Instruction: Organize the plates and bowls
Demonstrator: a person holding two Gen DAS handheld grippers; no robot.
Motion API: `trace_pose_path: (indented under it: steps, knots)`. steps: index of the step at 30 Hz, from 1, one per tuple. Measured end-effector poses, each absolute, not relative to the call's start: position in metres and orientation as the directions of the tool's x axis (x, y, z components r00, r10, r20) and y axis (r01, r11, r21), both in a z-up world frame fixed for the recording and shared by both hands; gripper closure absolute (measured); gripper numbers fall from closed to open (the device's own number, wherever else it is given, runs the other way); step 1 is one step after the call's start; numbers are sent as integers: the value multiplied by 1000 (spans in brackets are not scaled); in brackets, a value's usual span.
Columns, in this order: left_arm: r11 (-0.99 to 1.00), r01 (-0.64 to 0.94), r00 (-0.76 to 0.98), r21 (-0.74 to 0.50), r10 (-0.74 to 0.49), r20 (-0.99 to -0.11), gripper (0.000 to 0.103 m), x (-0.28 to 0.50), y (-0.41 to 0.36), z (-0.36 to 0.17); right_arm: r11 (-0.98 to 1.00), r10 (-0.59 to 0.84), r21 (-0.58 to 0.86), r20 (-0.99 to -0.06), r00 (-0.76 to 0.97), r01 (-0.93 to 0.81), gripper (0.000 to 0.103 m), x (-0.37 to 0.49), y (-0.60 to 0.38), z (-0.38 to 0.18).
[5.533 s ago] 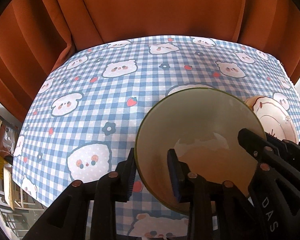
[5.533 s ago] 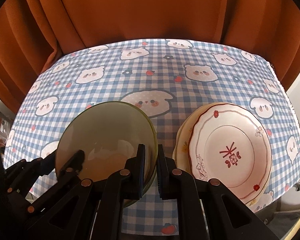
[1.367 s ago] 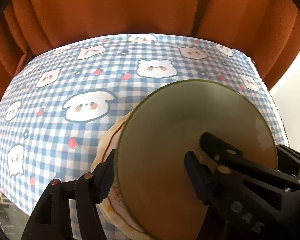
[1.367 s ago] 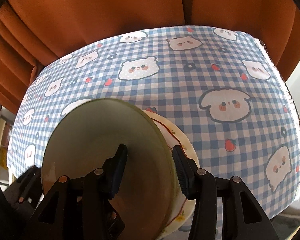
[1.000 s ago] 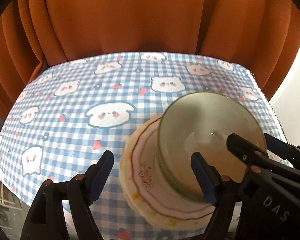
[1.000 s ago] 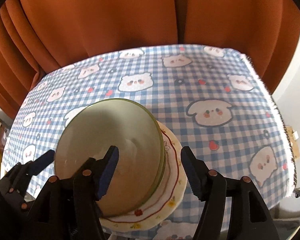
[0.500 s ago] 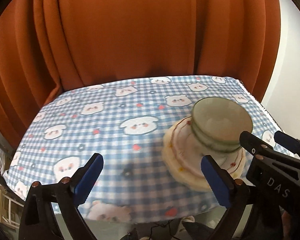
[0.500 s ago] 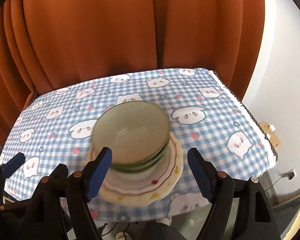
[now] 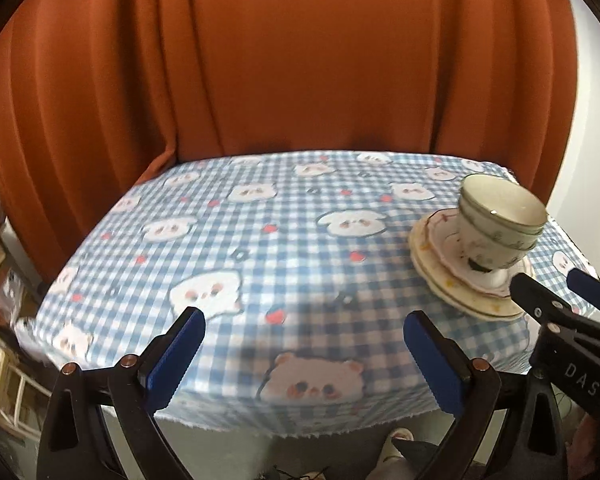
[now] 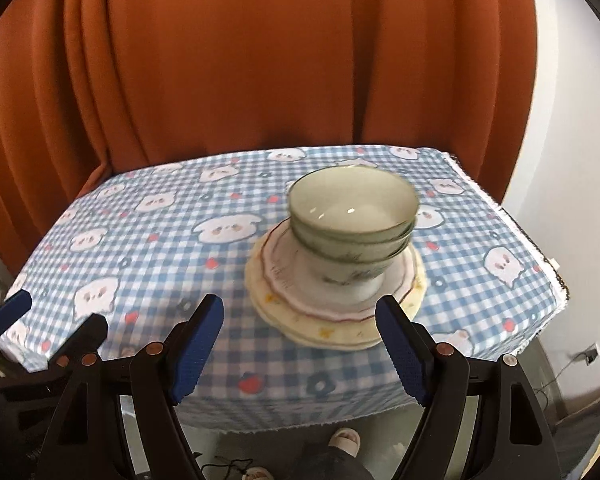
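Note:
A stack of green-rimmed bowls (image 10: 352,224) stands upright on a stack of cream plates (image 10: 332,316) on the right half of the table. The same bowls (image 9: 500,220) and plates (image 9: 444,276) show at the right in the left wrist view. My right gripper (image 10: 300,344) is open and empty, pulled back off the table's front edge, in front of the stack. My left gripper (image 9: 304,356) is open and empty, off the front edge, left of the stack. The right gripper's fingers (image 9: 548,304) show in the left wrist view.
The table carries a blue checked cloth with bear prints (image 9: 260,248). An orange curtain (image 9: 300,60) hangs behind it. A white wall (image 10: 572,140) is at the right. Slippered feet (image 10: 344,438) show on the floor below the front edge.
Both grippers let go of the bowl, which now sits nested on the bowl stack on the plates. Both have opened wide and drawn back and up from the table.

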State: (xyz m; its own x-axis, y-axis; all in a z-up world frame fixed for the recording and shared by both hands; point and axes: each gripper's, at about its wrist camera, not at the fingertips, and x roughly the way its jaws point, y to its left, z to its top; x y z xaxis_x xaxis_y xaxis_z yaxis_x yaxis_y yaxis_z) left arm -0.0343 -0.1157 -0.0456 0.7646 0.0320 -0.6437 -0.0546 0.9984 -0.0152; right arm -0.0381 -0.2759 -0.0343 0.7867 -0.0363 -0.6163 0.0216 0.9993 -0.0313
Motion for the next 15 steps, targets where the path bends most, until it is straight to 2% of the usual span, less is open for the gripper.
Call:
trace_pose_path:
  steps: [15]
  knots:
    - [998, -55, 773, -31, 23, -634, 2, -37, -114, -48, 999, -31, -35, -602, 798, 13, 22, -43, -266, -44]
